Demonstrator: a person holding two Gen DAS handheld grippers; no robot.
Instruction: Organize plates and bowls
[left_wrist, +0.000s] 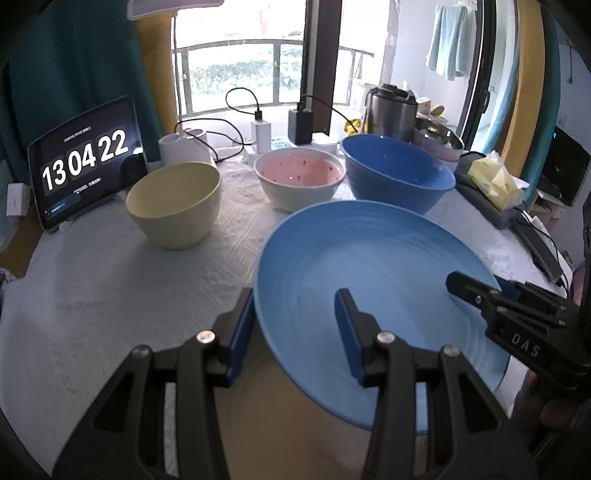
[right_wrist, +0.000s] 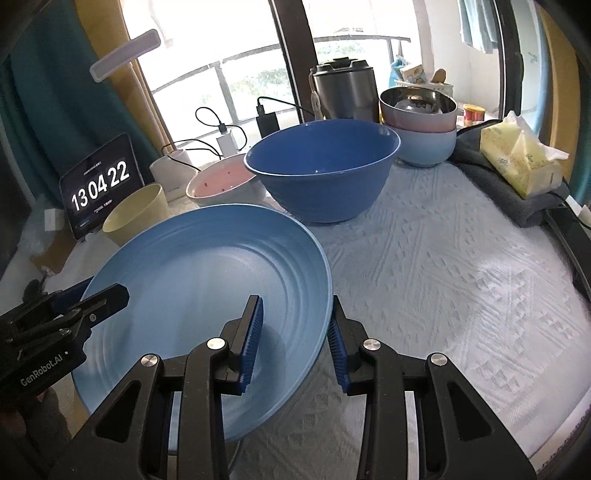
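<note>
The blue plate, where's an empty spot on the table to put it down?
Open cloth lies right of the blue plate, in front of the big blue bowl and tissue pack. More lies in front of the yellow bowl. The back row by the pink bowl is crowded.

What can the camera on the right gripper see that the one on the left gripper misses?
Only the right wrist view shows the pale blue bowl under the pink-and-steel one, and the left gripper at the plate's far edge. Only the left wrist view shows the right gripper. Both share the blue plate, straddled at opposite rims by open grippers, plus the big blue bowl, pink bowl, cream bowl, clock tablet and tissue pack.
</note>
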